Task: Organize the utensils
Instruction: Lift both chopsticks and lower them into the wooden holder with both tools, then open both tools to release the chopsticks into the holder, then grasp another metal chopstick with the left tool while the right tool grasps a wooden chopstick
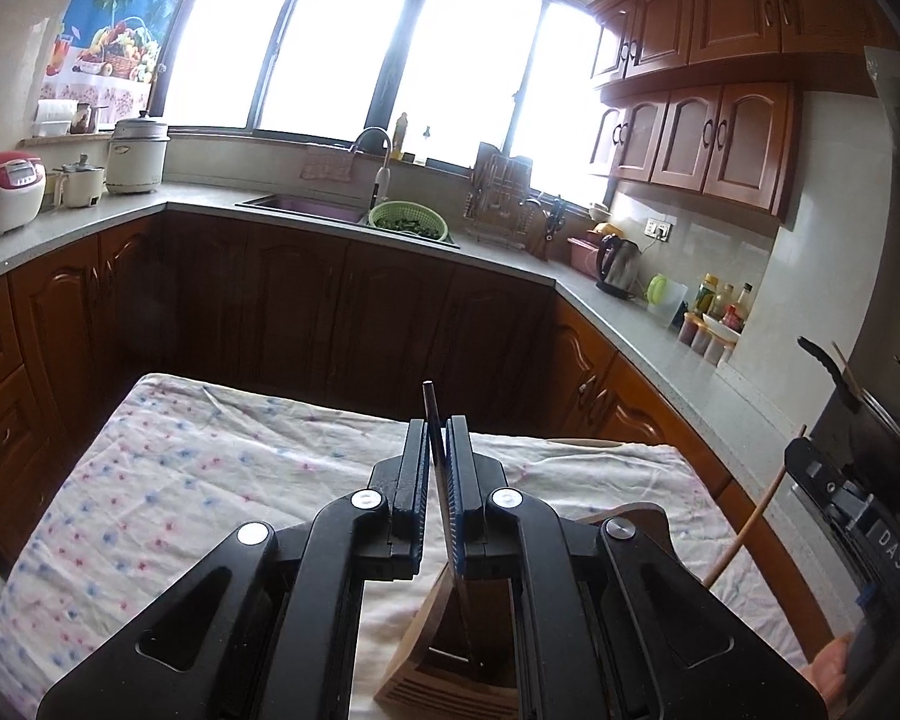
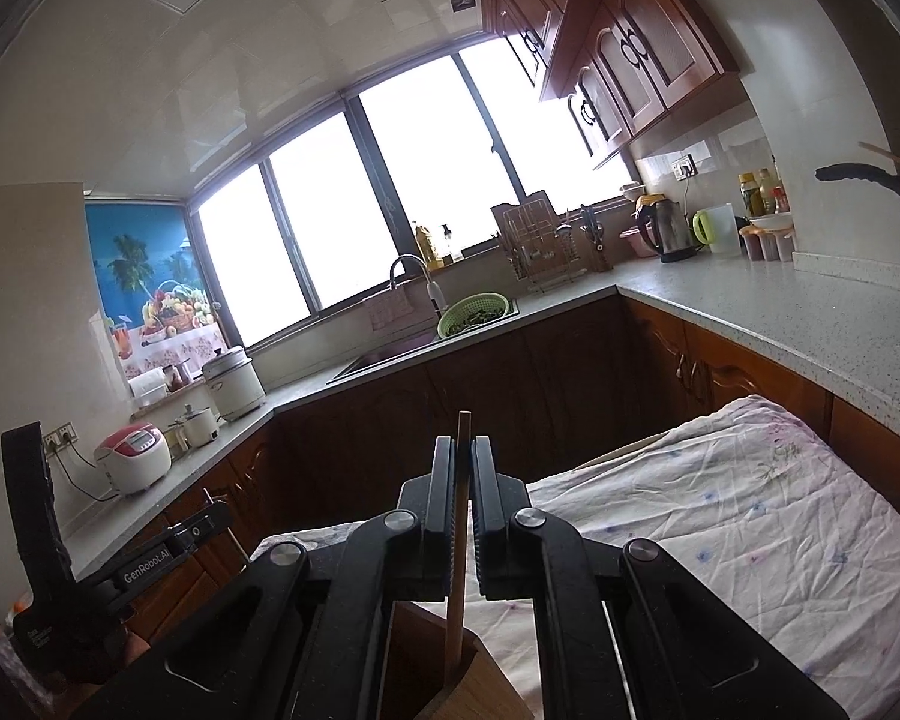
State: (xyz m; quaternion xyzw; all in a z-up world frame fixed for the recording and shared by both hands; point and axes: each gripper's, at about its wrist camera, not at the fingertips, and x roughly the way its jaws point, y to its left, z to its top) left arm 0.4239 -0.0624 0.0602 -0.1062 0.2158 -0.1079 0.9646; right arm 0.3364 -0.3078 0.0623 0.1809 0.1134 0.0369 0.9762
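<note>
My left gripper [image 1: 437, 438] is shut on a thin dark utensil handle [image 1: 431, 420] that stands upright; its lower end reaches down into a wooden utensil holder [image 1: 444, 660] on the cloth-covered table [image 1: 198, 480]. My right gripper [image 2: 463, 456] is shut on a wooden chopstick [image 2: 463, 438], held upright with its lower end inside the same wooden holder [image 2: 468, 690]. The right gripper also shows at the right edge of the left wrist view [image 1: 852, 516], with the chopstick [image 1: 750, 528] below it. The left gripper shows at the left of the right wrist view [image 2: 36, 540].
The table's floral cloth [image 2: 720, 510] lies wrinkled. Brown cabinets and a grey counter [image 1: 660, 330] ring the table, with a sink, a green colander [image 1: 409, 222], a kettle [image 1: 617, 264], a rice cooker [image 1: 3, 192] and a dark pot [image 1: 882, 438] at the right.
</note>
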